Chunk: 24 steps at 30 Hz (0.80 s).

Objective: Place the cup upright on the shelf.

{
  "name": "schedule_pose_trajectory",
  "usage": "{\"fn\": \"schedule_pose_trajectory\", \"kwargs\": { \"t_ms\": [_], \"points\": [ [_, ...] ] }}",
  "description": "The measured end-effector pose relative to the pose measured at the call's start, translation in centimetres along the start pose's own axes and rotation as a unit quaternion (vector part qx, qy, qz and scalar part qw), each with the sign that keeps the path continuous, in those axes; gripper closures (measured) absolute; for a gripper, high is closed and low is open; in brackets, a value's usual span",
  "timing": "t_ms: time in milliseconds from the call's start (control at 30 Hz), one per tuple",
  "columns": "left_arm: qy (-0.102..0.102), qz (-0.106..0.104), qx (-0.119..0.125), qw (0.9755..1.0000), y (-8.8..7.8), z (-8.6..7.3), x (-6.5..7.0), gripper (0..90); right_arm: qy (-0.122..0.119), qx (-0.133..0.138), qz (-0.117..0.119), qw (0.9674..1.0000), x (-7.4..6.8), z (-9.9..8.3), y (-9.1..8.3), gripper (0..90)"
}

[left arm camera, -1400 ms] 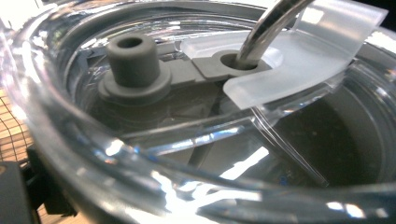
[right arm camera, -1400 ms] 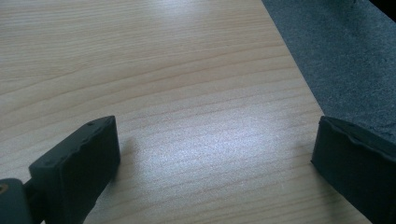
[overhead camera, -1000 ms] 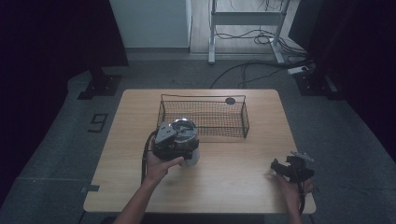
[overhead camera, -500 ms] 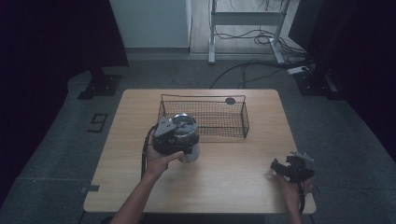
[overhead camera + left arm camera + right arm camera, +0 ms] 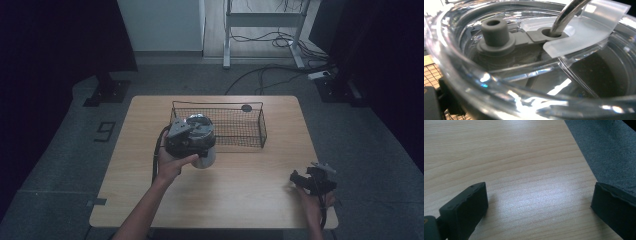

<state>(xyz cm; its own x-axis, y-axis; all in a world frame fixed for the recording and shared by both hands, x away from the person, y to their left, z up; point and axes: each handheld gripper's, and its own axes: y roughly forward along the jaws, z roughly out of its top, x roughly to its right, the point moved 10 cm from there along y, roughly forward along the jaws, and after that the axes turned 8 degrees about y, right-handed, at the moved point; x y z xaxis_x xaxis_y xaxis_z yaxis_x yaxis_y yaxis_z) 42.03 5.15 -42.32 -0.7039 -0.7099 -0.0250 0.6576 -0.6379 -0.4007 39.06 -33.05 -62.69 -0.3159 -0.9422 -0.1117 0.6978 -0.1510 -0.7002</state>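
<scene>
Left gripper (image 5: 187, 142): jaws clamped on a clear lidded tumbler (image 5: 202, 137) with metal straw (image 5: 566, 15), held above the tabletop (image 5: 240, 200) just before the wire basket's (image 5: 235, 127) near left corner. Not yet inside; placing remains, by judgement. Right gripper (image 5: 312, 181): jaws wide open, nothing between, resting at the near right corner.

Clear lidded tumbler (image 5: 201, 141) with metal straw, held upright beside the basket (image 5: 240, 127).
</scene>
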Motion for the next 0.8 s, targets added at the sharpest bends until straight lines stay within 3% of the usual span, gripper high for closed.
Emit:
{"fn": "schedule_pose_trajectory", "kwargs": {
  "t_ms": [400,800],
  "points": [
    [0.0,0.006,0.005,1.0,-0.1,1.8,-0.5,3.4,-0.001,0.001,0.0,1.0,0.0,0.0,0.0,0.6],
    [0.008,0.012,0.005,0.9999,0.3,2.7,-0.9,3.5,-0.001,0.001,0.0,1.0,0.0,0.0,0.0,0.6]
  ]
}}
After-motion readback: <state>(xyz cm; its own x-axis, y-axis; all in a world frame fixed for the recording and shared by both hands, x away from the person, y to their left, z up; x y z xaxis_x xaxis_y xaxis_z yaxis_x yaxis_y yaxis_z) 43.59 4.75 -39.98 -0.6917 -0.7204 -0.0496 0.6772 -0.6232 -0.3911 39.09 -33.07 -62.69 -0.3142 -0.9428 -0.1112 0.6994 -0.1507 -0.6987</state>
